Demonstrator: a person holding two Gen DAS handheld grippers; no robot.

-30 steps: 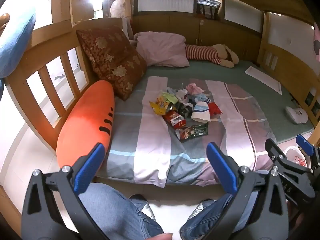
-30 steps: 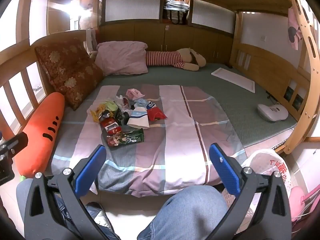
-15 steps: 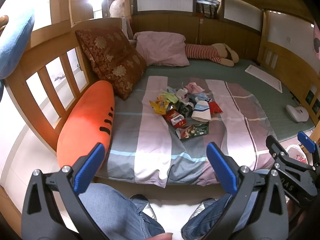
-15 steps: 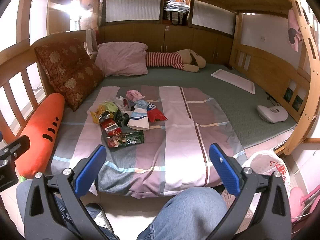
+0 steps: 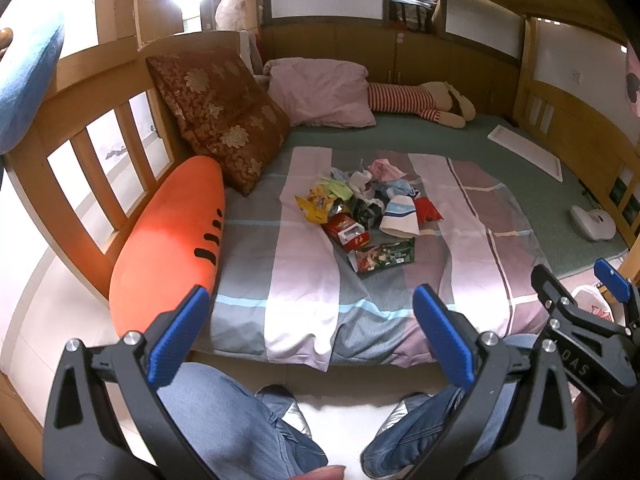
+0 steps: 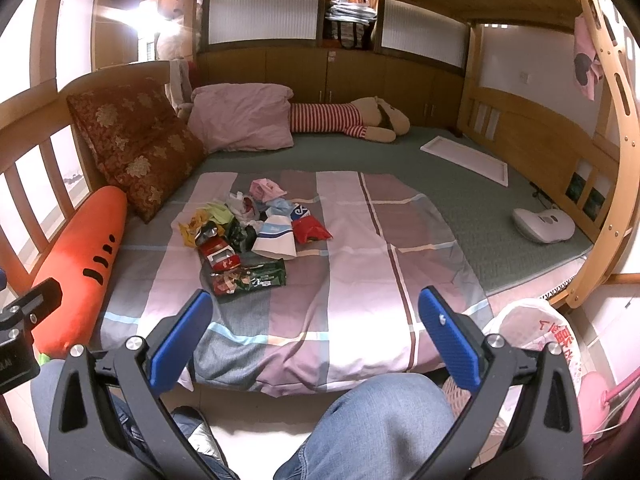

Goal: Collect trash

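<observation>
Carrot pillow (image 5: 172, 240) beside brown cushion (image 5: 218, 116) on bed (image 6: 460, 208)

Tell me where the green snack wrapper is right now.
The green snack wrapper lies on the striped blanket, at the pile's near edge, just in front of the red carton.

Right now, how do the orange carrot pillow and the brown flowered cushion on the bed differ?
The carrot pillow is long, rounded and plain orange with short black marks; the brown cushion is squarish with a pale flower pattern. The carrot pillow lies flat along the wooden side rail, while the brown cushion leans tilted against it. The carrot pillow sits nearer the bed's foot. Both stand clear of the trash pile.
</observation>
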